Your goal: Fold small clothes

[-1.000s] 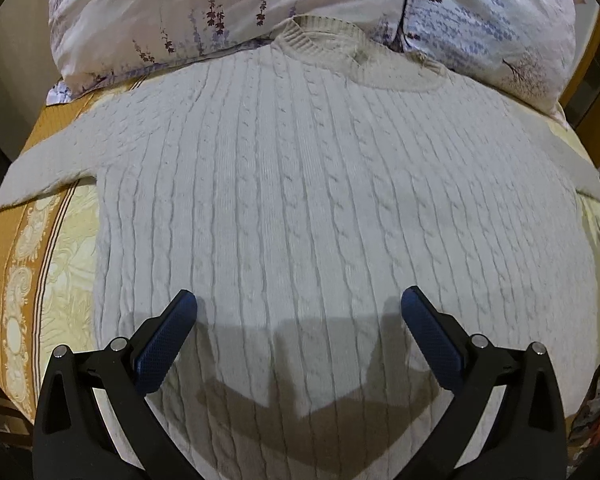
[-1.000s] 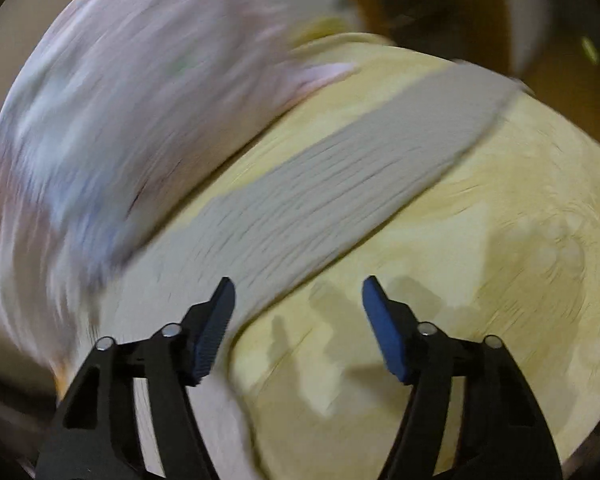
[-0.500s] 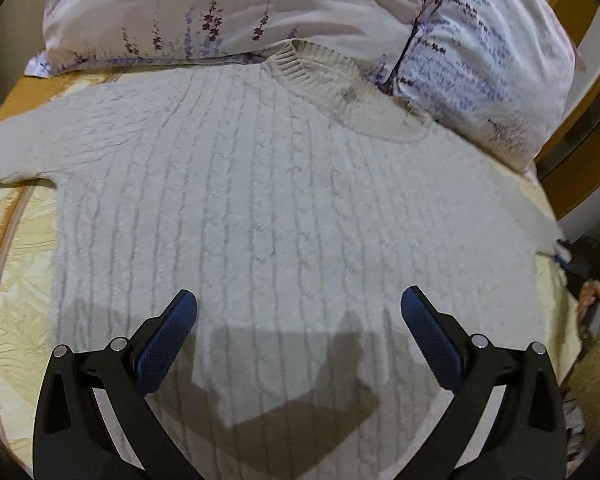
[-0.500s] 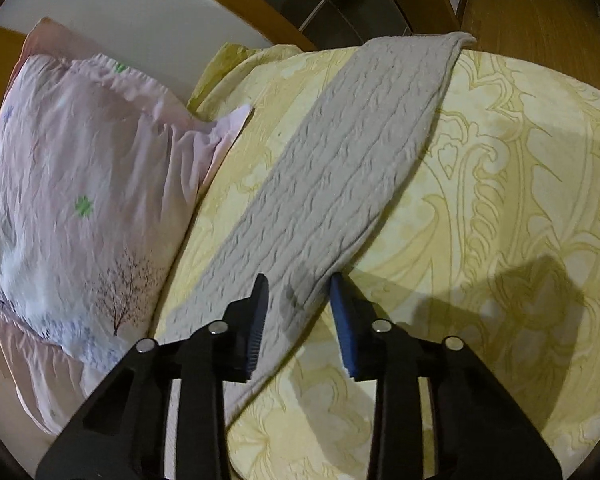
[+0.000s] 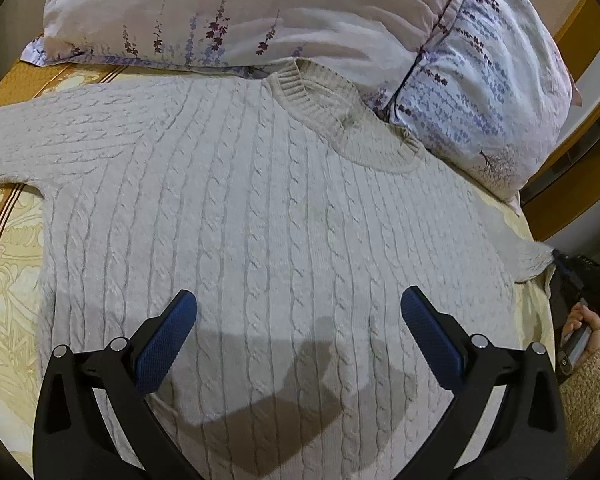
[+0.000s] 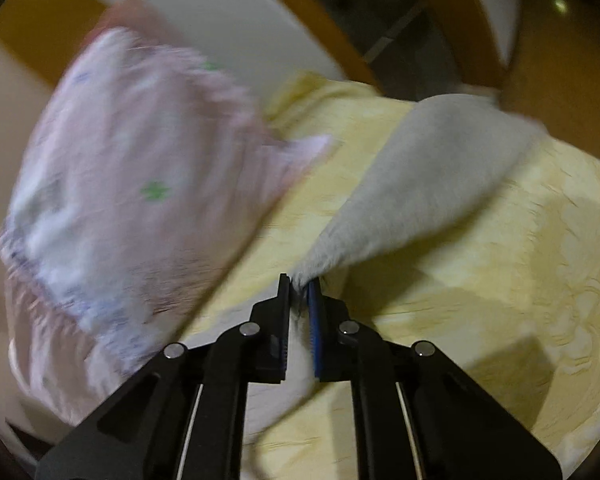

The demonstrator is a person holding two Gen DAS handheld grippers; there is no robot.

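A cream cable-knit sweater (image 5: 268, 216) lies flat, front up, on a yellow patterned bedspread (image 5: 8, 264), its collar against the pillows. My left gripper (image 5: 298, 312) is open and empty, hovering over the sweater's lower body. My right gripper (image 6: 302, 286) is shut on the sweater's right sleeve (image 6: 432, 176) and lifts its edge off the bedspread (image 6: 520, 272); that view is blurred by motion. In the left wrist view the right gripper (image 5: 580, 276) and the hand that holds it show at the sleeve's end.
Two floral pillows (image 5: 284, 12) lie across the head of the bed, one pink pillow (image 6: 140, 184) beside the sleeve. A wooden bed frame (image 6: 324, 28) runs behind. The bed's right edge is close to the sleeve.
My right gripper closed on the sleeve's edge and began to lift it. My left gripper drifted slightly over the sweater and stayed open.
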